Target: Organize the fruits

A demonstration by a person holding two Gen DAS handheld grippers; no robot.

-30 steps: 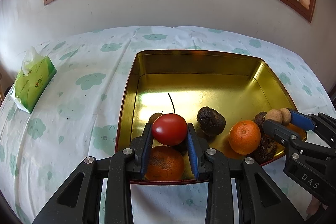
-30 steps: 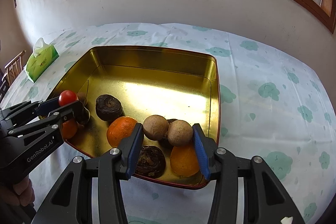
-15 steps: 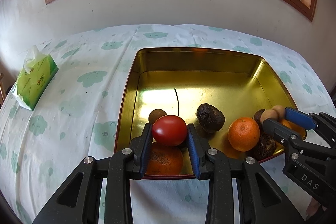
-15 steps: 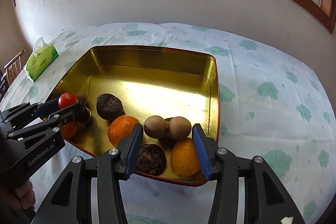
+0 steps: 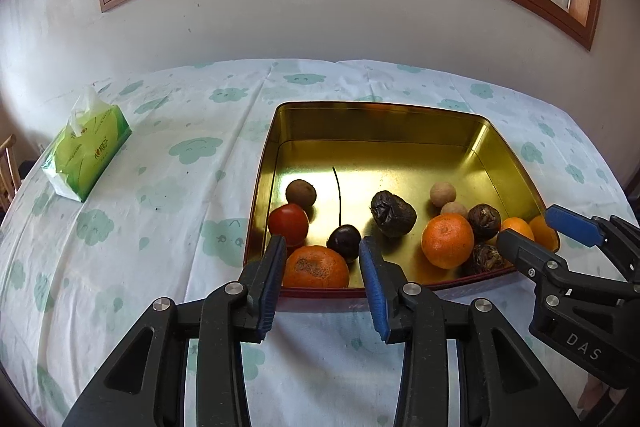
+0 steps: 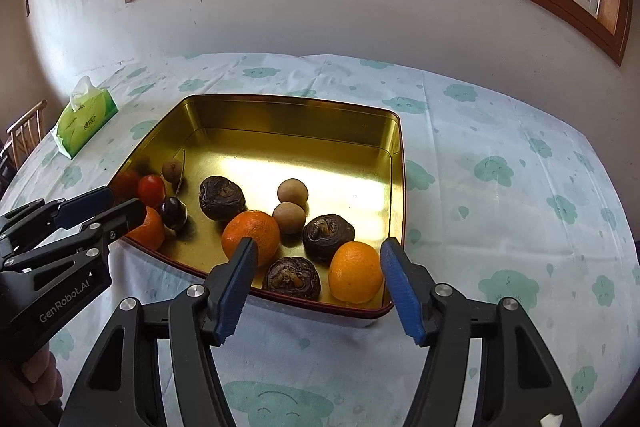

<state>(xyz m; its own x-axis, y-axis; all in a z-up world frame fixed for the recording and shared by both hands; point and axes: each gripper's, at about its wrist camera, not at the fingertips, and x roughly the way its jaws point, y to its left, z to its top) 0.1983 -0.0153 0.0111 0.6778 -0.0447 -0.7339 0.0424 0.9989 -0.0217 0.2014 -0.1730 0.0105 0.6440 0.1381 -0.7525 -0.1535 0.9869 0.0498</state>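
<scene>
A gold tin tray (image 5: pixel 384 123) (image 6: pixel 296 115) holds the fruit. A red tomato (image 5: pixel 288 223) (image 6: pixel 151 187) lies at its near left, beside a dark cherry (image 5: pixel 344 242) (image 6: pixel 173 212) and a spotted orange (image 5: pixel 316 267). Two tan longans (image 6: pixel 293 191) (image 5: pixel 443 193) lie mid-tray, with an orange (image 6: pixel 251 237) (image 5: pixel 447 240), dark wrinkled fruits (image 6: pixel 221 197) (image 5: pixel 393 213) and another orange (image 6: pixel 355 271) nearby. My left gripper (image 5: pixel 323 247) (image 6: pixel 105 206) is open and empty over the near left rim. My right gripper (image 6: pixel 320 251) (image 5: pixel 536 230) is open and empty over the near right rim.
A green tissue pack (image 5: pixel 87 155) (image 6: pixel 85 119) lies on the cloud-print tablecloth (image 5: pixel 168 187) left of the tray. A wall with a wood-framed window stands behind the table. A wooden chair (image 6: pixel 24 135) shows at the far left.
Both grippers opened and drew back from the tray. The tomato dropped from the left one into the near left corner; the two longans dropped from the right one into mid-tray.
</scene>
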